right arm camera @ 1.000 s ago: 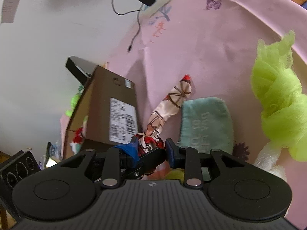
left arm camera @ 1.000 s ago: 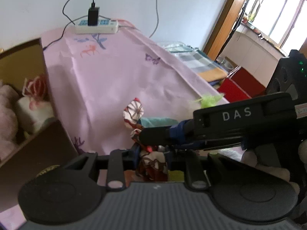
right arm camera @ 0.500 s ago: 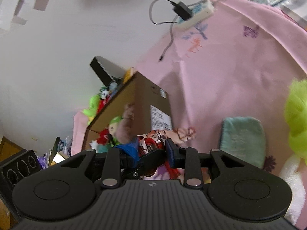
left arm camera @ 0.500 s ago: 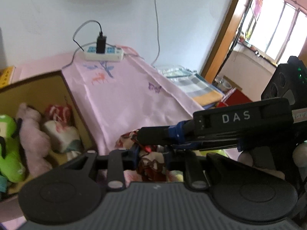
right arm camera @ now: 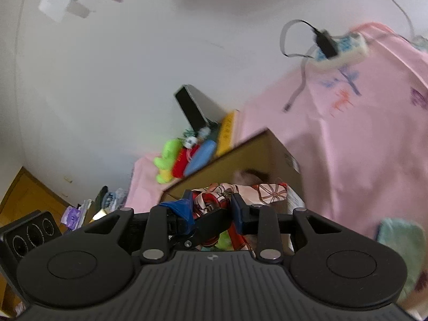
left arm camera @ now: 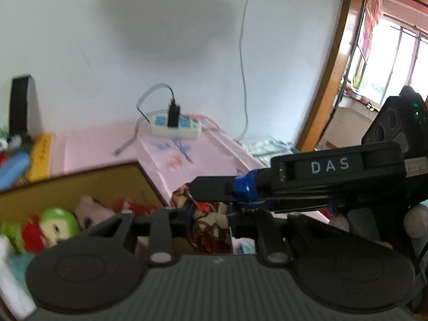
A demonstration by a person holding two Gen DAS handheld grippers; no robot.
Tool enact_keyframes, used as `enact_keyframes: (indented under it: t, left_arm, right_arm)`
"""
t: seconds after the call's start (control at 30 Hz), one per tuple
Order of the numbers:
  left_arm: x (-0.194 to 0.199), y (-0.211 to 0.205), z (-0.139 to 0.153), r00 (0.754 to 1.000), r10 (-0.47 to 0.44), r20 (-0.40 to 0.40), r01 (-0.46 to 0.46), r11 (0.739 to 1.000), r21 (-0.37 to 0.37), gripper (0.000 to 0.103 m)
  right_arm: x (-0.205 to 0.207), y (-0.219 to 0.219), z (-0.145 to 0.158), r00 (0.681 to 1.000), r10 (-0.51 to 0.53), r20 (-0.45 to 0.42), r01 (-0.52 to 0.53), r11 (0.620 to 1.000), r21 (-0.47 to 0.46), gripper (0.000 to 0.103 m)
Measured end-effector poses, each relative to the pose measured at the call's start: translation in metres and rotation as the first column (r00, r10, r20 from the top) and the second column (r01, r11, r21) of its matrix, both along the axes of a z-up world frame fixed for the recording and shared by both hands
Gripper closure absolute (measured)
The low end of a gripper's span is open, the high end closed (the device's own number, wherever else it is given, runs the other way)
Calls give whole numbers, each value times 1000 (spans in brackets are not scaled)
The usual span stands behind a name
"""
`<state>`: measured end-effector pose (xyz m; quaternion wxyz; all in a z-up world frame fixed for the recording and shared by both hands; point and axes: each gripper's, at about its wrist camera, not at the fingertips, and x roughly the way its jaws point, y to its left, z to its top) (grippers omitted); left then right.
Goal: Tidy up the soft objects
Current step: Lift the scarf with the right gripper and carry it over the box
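both grippers pinch the same patterned scarf (left arm camera: 208, 227): left gripper (left arm camera: 210, 226) clamped on it low centre of the left view, right gripper (right arm camera: 211, 211) clamped on it low centre of the right view. the scarf hangs bunched over the near edge of the cardboard box (right arm camera: 240, 160), not yet inside as far as i can judge.

risks:
- silky fabric, thin, likely slippery; one end released early and the tail could drape over the box wall or slide back onto the pink cloth (right arm camera: 361, 147).
- two grippers crossing close together; fingers could snag each other or the cloth on release.
- box looks light; a bump could shove it.

box already holds plush: green-headed doll (left arm camera: 57, 223), pink fuzzy toy (left arm camera: 89, 210), all soft and rounded. teal towel (right arm camera: 401, 240) lies flat at right of the right view, terry-like.
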<state>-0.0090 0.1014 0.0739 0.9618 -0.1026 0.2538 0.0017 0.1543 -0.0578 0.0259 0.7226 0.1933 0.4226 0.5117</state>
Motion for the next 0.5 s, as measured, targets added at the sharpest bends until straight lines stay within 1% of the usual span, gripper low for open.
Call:
enact_keyframes:
  t: [0.17,0.33,0.4,0.5]
  left_arm:
    - [3,21,18,997,41,59,-44,998,43,87]
    - [13,39,26,992,82,99,-90,993,80,87]
    - [18,47,24,990,96,103,-105,990,89,87]
    - [31,59,13,992,109,66,-114,990,80,87]
  right_arm:
    - [9,28,17,998,32,55,-35,998,48,89]
    - [22,52,22,995,55,82,-62,995,78,89]
    - [28,61,20,994,60,87,-67,995,79,89]
    - [37,75,7,995,60,80,-63,997,44,88]
